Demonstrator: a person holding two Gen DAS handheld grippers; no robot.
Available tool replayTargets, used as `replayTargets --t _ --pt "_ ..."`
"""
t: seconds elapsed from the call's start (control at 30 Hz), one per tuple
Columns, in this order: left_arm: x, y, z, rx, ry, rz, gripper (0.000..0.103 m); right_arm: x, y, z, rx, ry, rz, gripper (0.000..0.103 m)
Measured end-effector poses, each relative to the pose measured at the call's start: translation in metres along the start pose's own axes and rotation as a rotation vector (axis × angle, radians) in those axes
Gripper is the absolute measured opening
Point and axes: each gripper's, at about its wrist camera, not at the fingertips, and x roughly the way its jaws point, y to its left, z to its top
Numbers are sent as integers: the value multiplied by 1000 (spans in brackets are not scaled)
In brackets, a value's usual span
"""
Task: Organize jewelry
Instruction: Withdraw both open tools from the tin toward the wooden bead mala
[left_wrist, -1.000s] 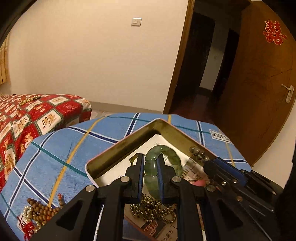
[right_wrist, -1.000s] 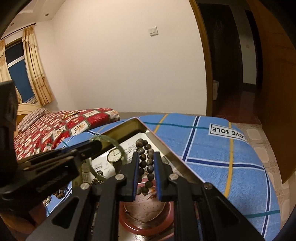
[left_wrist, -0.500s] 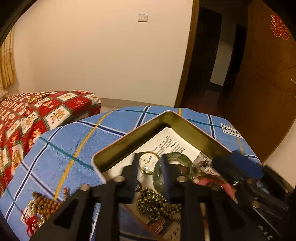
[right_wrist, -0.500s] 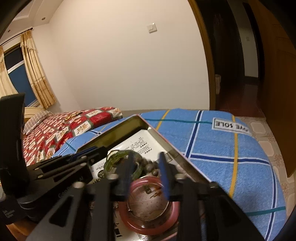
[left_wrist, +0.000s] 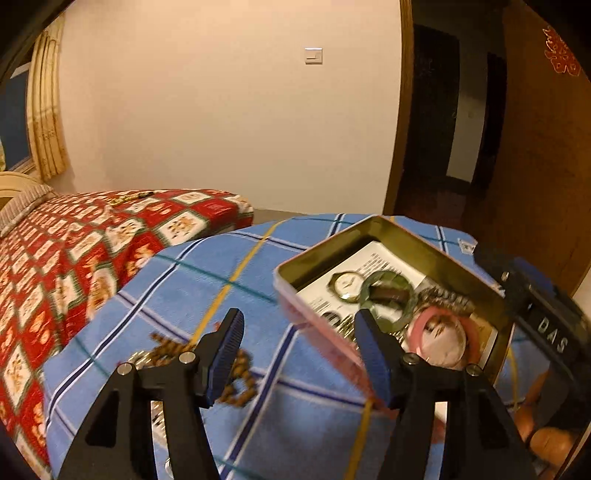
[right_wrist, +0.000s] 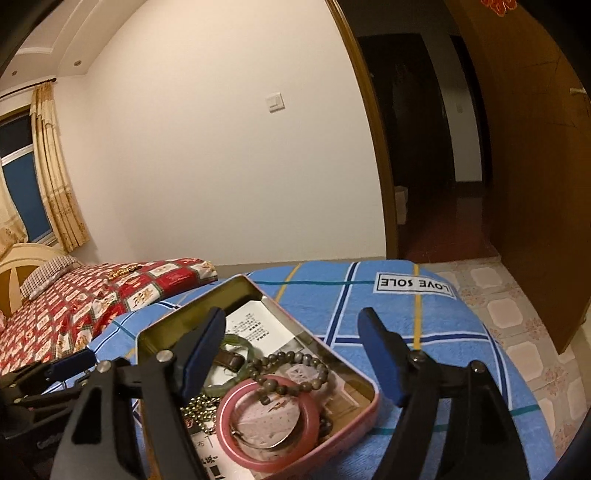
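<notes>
A pink-edged metal tin (left_wrist: 402, 230) stands on the blue checked cloth (left_wrist: 177, 291). It holds a gold watch (left_wrist: 345, 284), a green jade bangle (left_wrist: 404, 308), a pink bangle (left_wrist: 437, 317) and dark beads. My left gripper (left_wrist: 299, 352) hovers at the tin's near left corner, its jaws opening with nothing gripped. A brown bead bracelet (left_wrist: 240, 386) lies on the cloth by its left finger. Over the tin (right_wrist: 255, 286), my right gripper (right_wrist: 291, 350) has its jaws opening too. Below it lie the dark bead bracelet (right_wrist: 295, 360), pink bangle (right_wrist: 266, 458), green bangle (right_wrist: 236, 341) and gold ball chain (right_wrist: 197, 408).
A bed with a red patterned cover (left_wrist: 92, 240) stands left of the cloth-covered table. A wooden door (right_wrist: 524, 166) hangs open on the right, beside a dark doorway (right_wrist: 424, 147). Tiled floor (right_wrist: 517, 317) lies beyond the table's right edge. The other gripper (left_wrist: 535, 306) shows at the tin's right side.
Both grippers have opened. The left let go of the green bangle and swung left off the tin. The right released the dark bead bracelet, which now lies across the pink bangle.
</notes>
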Motion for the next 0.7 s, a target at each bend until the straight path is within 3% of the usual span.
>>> replayTargets --t 0.3,0.7 --pt "-17 18 -22 0 -29 87 62 -13 13 -8 -34 -15 -29 77" --pt "-28 28 -48 -7 -29 127 62 -34 28 -21 -63 -30 -55 77"
